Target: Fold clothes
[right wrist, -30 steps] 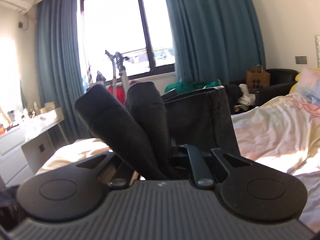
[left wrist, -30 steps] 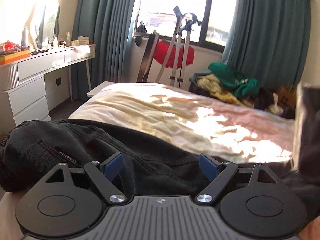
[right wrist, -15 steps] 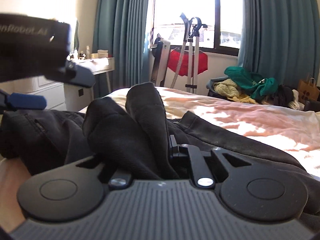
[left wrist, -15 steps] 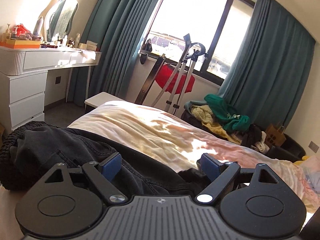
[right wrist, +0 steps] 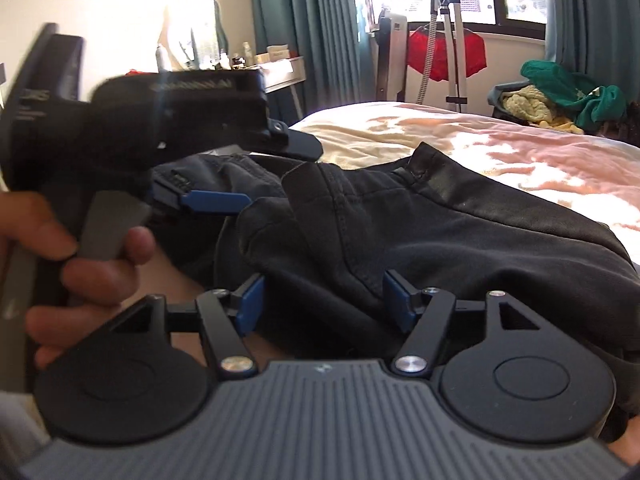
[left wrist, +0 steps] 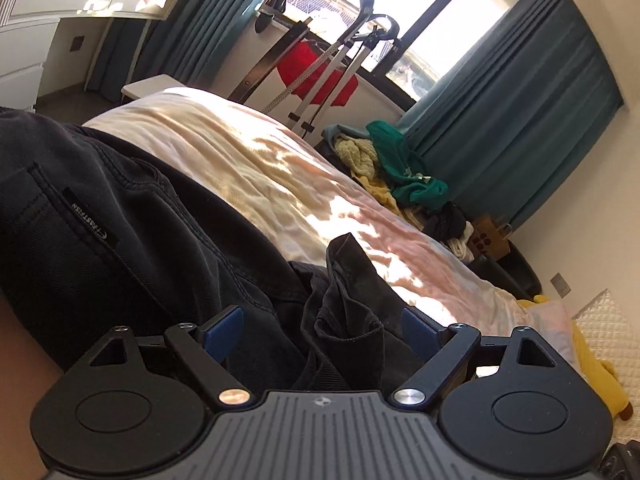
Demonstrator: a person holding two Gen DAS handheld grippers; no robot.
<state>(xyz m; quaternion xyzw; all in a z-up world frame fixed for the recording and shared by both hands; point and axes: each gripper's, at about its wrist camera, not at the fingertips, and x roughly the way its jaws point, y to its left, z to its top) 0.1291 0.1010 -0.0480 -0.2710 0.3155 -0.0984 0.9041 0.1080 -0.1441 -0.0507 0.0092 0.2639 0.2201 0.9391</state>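
Black trousers (left wrist: 120, 220) lie bunched on the sunlit bed (left wrist: 248, 160), with a label on the pocket. My left gripper (left wrist: 320, 328) is open; a raised fold of the dark cloth stands between its blue pads (left wrist: 222, 332). In the right wrist view the same trousers (right wrist: 440, 232) spread across the bed (right wrist: 500, 140). My right gripper (right wrist: 324, 300) is open, with folded cloth lying between its pads, ungripped. The left gripper (right wrist: 280, 176), held by a hand (right wrist: 92, 272), hovers over the trousers' left end.
A pile of green and yellow clothes (left wrist: 400, 168) sits past the bed's far side. A metal stand with a red garment (left wrist: 312, 68) stands by the window. A white dresser (left wrist: 24, 40) is at the left. A yellow soft toy (left wrist: 600, 380) lies at the right.
My right gripper, shut on a fold of the trousers a second ago, lowered it to the bed and opened. The left gripper stayed open and tilted, moving closer over the cloth.
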